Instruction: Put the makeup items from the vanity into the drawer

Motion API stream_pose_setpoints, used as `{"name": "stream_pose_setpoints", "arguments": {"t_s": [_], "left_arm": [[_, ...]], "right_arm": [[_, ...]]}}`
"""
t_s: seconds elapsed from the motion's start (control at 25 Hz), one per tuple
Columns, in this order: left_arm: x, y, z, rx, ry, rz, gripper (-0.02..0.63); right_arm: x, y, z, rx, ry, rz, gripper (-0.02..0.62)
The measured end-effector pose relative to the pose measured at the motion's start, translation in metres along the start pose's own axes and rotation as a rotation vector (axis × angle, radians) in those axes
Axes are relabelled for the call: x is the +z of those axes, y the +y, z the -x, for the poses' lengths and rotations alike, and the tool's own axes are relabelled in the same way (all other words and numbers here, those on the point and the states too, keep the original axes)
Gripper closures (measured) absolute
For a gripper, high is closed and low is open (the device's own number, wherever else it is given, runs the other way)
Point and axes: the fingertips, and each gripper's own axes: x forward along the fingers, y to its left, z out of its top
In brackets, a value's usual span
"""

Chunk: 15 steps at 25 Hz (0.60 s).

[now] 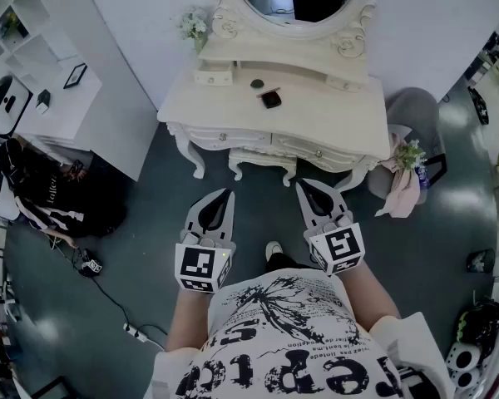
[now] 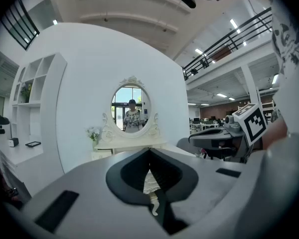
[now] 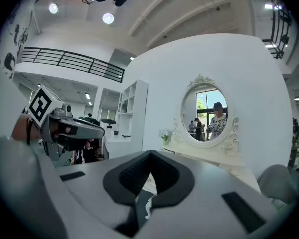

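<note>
The cream vanity [image 1: 233,106] with an oval mirror stands ahead of me. On its top lie a black square compact [image 1: 271,100], a small dark round item [image 1: 256,83] and a thin stick [image 1: 270,91]. Its front drawers [image 1: 224,137] are closed. My left gripper [image 1: 227,193] and right gripper [image 1: 299,184] hang side by side in front of the vanity, well short of it, both shut with nothing between the jaws. The left gripper view looks past its joined tips [image 2: 150,151] at the vanity [image 2: 132,144]. In the right gripper view the tips [image 3: 150,153] also point toward it.
A grey stool [image 1: 412,110] with a pink cloth [image 1: 399,191] and flowers [image 1: 410,154] stands right of the vanity. White shelving [image 1: 33,48] and a dark bag [image 1: 50,194] are at the left. Cables [image 1: 108,302] trail over the floor. A flower vase [image 1: 195,25] sits on the vanity.
</note>
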Motion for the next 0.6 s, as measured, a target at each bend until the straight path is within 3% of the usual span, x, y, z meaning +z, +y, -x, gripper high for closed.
{"name": "stream_pose_setpoints", "arguments": {"t_s": [0.6], "left_arm": [[-0.011, 0.017, -0.033, 0.012, 0.03, 0.026, 0.586]], "right_arm": [[-0.014, -0.022, -0.033, 0.0, 0.038, -0.029, 0.578]]}}
